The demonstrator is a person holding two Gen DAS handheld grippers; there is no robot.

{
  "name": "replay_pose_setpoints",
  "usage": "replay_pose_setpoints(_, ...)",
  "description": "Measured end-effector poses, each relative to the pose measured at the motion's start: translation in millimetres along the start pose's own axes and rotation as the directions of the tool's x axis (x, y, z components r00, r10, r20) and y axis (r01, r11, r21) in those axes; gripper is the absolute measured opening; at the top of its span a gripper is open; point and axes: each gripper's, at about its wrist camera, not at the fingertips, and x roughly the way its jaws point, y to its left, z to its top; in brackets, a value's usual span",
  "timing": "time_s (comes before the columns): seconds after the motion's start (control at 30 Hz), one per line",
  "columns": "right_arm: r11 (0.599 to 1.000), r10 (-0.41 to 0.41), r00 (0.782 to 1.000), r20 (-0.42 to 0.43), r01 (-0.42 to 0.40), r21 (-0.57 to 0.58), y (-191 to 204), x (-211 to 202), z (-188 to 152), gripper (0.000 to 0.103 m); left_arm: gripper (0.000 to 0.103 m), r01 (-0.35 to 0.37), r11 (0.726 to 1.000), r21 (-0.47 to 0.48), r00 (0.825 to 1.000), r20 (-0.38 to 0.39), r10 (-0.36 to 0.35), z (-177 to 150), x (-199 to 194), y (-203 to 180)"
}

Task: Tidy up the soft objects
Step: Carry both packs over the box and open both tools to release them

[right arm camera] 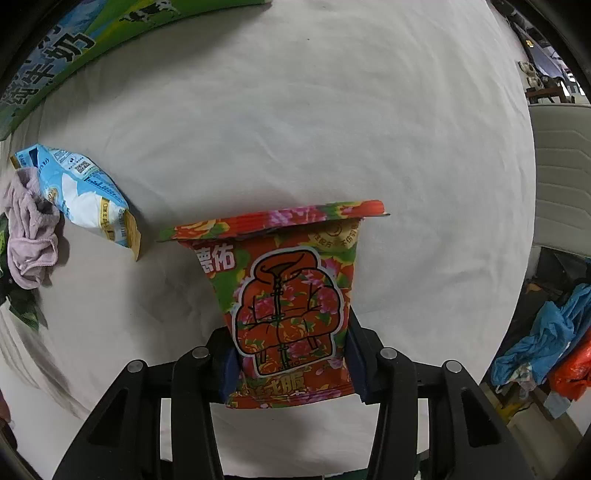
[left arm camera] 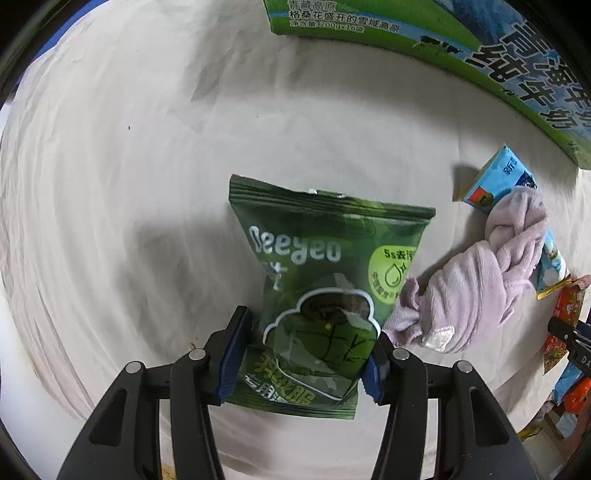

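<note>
Black arms of the left gripper (left arm camera: 301, 363) fill the foreground of its view, blue pads pressed on the lower sides of a green pouch (left arm camera: 317, 288) that lies on the white cloth (left arm camera: 129, 166). Just right of the pouch sits a lilac towel (left arm camera: 484, 284), bunched, overlapping a blue packet (left arm camera: 496, 181). Farther back stands a green milk carton (left arm camera: 406, 22).

Across the other view, the right gripper (right arm camera: 291, 363) is clamped on the lower sides of a red floral pouch (right arm camera: 288, 295) over the same cloth. Well to the left lie the blue packet and towel, touching. Beyond the cloth's right edge are a pale chair (right arm camera: 561, 177) and blue fabric (right arm camera: 546, 339).
</note>
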Motion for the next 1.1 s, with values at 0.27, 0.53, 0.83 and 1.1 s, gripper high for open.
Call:
replay_pose_setpoints(0.27,1.000,-0.005,1.000,0.025,0.005,-0.001,0,-3,-8,0.046,0.049,0.008,1.000,-0.020,1.000,0.020,-0.007,-16,-2,-6)
replay_pose_setpoints(0.53,0.995,0.103,0.989,0.111,-0.101,-0.025,6,-49,-44,0.046,0.048,0.046,0.999,0.017,0.992,0.115,-0.047,-60,-61,-20)
replay_pose_setpoints(0.83,0.973,0.230,0.944,0.237,-0.219,-0.070,12,-131,-70,0.046,0.048,0.139,0.984,0.116,0.948,0.273,-0.166,-102,-153,-52)
replay_pose_setpoints(1.1,0.952,0.308,0.888,0.341,-0.285,-0.117,21,-208,-70,0.045,0.048,0.229,0.956,0.183,0.893,0.352,-0.282,-93,-229,-84)
